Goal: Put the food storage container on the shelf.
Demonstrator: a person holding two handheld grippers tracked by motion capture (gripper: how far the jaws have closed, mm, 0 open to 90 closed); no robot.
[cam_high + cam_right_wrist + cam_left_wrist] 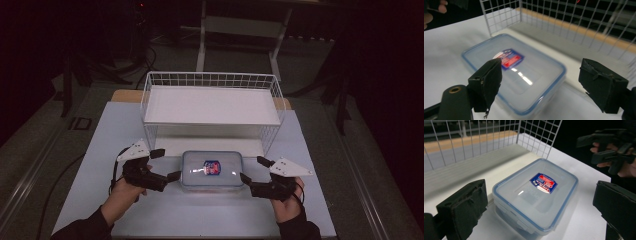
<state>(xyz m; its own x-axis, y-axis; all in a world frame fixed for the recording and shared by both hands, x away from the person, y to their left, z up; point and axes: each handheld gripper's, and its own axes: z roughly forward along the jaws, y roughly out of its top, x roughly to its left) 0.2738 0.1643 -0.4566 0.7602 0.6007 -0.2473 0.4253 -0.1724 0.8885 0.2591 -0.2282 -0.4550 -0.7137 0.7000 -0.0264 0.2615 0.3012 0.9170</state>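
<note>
A clear plastic food box with a blue-rimmed lid and a red and blue label lies flat on the white table, just in front of the wire rack. My left gripper stands open at the box's left end, its jaws wide on either side of that end and apart from it. My right gripper is open at the box's right end, with its jaws likewise spread around the end of the lid. Nothing is held.
A white wire shelf rack with a white board on top stands right behind the box; its lower level is low and open at the front. The table's front strip lies between the person's hands. Dark floor and a stand surround the table.
</note>
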